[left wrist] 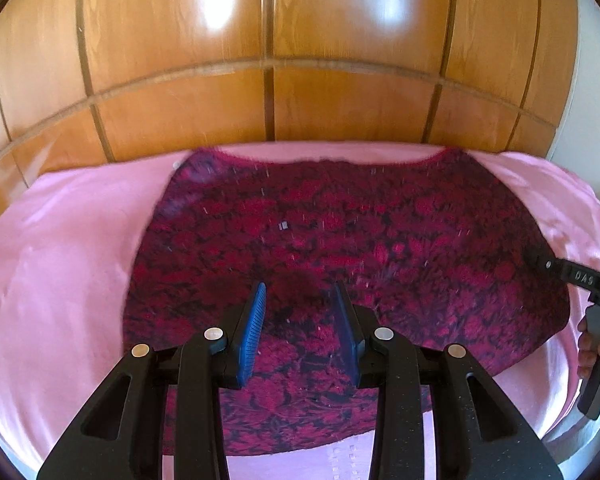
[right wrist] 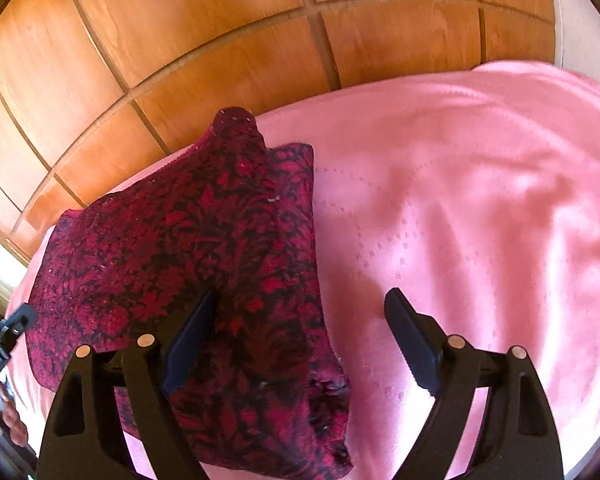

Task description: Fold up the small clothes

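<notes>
Red patterned garment lies flat on pink sheet for folding; left hand-held gripper narrow, empty above it, right hand-held gripper wide, straddling its edge.

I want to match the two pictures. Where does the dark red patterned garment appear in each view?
Left wrist view: the dark red patterned garment fills the centre, spread on the pink sheet.
Right wrist view: the garment lies centre-left, its right edge between the open jaws.
Shared landmark: the wooden panelled cupboard behind.
</notes>
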`<control>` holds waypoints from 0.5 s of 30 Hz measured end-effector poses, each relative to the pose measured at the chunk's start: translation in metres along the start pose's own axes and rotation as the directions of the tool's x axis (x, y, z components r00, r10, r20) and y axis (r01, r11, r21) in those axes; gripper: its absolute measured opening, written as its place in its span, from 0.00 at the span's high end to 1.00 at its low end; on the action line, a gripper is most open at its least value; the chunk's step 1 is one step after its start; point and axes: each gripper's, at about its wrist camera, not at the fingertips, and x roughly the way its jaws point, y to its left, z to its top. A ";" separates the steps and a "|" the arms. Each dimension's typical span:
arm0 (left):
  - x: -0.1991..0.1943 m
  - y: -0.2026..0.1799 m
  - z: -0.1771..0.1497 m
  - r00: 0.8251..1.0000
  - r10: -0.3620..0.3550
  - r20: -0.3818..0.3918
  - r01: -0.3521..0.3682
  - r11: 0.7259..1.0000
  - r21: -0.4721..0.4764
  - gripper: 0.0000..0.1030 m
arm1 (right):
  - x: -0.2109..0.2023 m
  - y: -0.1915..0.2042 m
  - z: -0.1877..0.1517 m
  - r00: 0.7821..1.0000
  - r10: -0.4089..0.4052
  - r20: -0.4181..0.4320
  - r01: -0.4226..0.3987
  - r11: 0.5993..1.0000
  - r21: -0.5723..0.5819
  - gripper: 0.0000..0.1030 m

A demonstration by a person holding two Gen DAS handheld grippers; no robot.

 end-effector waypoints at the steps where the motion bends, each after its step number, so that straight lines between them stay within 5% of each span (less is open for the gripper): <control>1: 0.008 0.001 -0.002 1.000 0.005 -0.023 -0.005 1.000 0.003 0.68 | 0.004 -0.005 -0.001 1.000 0.003 0.000 -0.003 1.000 -0.004 0.18; 6: 0.023 0.017 -0.007 0.996 -0.070 -0.062 0.065 0.995 -0.073 0.68 | 0.008 -0.019 -0.002 1.000 0.011 -0.008 -0.011 1.000 -0.009 0.18; 11: 0.024 0.021 -0.005 0.993 -0.088 -0.072 0.081 0.992 -0.094 0.68 | -0.008 -0.012 -0.003 0.996 0.088 0.017 -0.088 0.996 -0.021 0.48; 15: 0.016 0.025 -0.003 0.994 -0.098 -0.046 0.091 0.986 -0.138 0.68 | -0.004 -0.010 0.000 0.990 0.138 -0.007 -0.138 0.990 -0.014 0.43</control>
